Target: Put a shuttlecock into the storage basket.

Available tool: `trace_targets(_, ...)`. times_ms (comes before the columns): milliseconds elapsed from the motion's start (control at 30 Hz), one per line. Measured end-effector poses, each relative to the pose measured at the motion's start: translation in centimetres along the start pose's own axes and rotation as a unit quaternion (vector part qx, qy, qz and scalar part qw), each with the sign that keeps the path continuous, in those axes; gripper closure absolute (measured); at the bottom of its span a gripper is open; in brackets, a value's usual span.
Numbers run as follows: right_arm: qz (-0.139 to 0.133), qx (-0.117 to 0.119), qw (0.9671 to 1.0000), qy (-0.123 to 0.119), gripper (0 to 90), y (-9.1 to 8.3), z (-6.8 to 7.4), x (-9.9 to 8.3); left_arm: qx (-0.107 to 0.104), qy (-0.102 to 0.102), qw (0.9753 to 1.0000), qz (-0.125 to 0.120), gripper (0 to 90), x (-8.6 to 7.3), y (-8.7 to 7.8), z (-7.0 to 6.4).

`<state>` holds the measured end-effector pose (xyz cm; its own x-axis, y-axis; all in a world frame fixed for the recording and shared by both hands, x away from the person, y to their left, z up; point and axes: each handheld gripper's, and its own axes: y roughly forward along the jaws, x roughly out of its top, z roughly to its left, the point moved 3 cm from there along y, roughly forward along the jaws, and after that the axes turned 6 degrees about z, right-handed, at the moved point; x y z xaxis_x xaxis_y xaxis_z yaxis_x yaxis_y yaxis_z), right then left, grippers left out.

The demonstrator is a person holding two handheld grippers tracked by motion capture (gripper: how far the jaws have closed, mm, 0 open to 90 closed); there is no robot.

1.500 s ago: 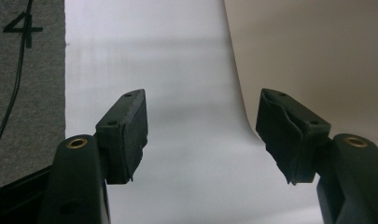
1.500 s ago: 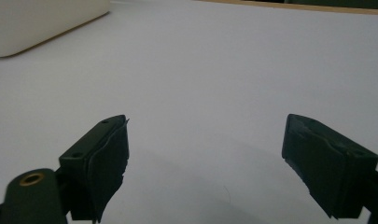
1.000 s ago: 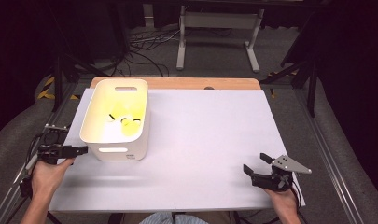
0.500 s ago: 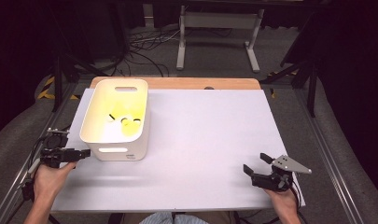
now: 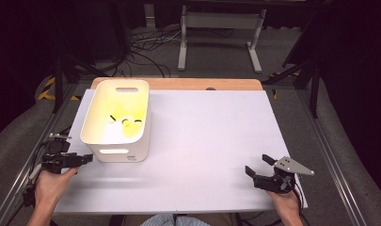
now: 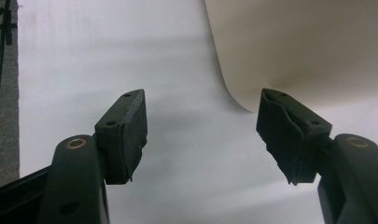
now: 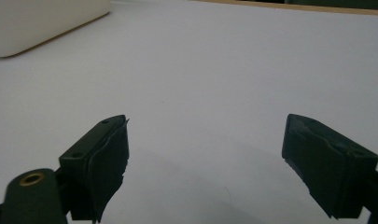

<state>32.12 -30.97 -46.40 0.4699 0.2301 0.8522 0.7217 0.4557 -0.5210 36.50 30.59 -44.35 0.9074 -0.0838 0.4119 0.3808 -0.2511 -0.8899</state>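
Note:
A white plastic bin (image 5: 99, 134) stands at the left of the white table, with several small yellow and black pieces (image 5: 126, 123) inside it. My left gripper (image 5: 86, 159) hovers just off the bin's near left corner, pointing right. In the left gripper view my left gripper (image 6: 200, 126) stands open over bare table, with the bin's rounded corner (image 6: 294, 51) just ahead. My right gripper (image 5: 257, 165) is open near the table's front right, pointing left. In the right gripper view my right gripper (image 7: 205, 154) has nothing between its fingers, and the bin (image 7: 37, 23) is far off.
The white table sheet (image 5: 207, 141) stretches bare between the two grippers. A wooden strip (image 5: 178, 84) runs along the far edge. Cables and a metal stand (image 5: 216, 28) lie on the floor beyond. Rails run along both table sides.
My left gripper has slid a little toward the near edge, beside the bin's front corner. The right gripper has stayed where it was.

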Motion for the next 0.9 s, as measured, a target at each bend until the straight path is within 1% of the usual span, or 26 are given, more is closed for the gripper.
trace_targets(200, 0.0, 0.0, 1.0, 0.0, 14.9, 0.0, 0.0, 0.0, -0.003, 0.0, 1.0, -0.004, 34.3, -0.4, 0.0, -0.3)
trace_targets(367, 0.0, 0.001, 1.0, 0.0, 15.0, 0.0, 0.0, 0.0, -0.004, 0.007, 1.0, -0.006, 34.3, -0.5, -0.1, -0.8)
trace_targets(433, 0.0, 0.001, 1.0, 0.0, 15.0, 0.0, 0.0, 0.0, -0.001, 0.01, 0.9999, -0.007, 34.5, -0.5, -0.1, -0.9)
trace_targets(667, 0.0, 0.001, 1.0, 0.0, 15.0, 0.0, 0.0, 0.0, -0.007, 0.011, 0.9999, -0.007, 34.4, -0.8, -0.1, -1.2)
trace_targets(767, 0.0, 0.001, 1.0, 0.0, 15.0, 0.0, 0.0, 0.0, -0.009, 0.015, 0.9998, -0.005, 34.4, -1.0, 0.1, -1.3)
trace_targets(900, 0.0, 0.001, 1.0, 0.0, 15.0, 0.0, 0.0, 0.0, -0.012, 0.017, 0.9997, -0.01, 34.3, -1.3, 0.2, -1.5)
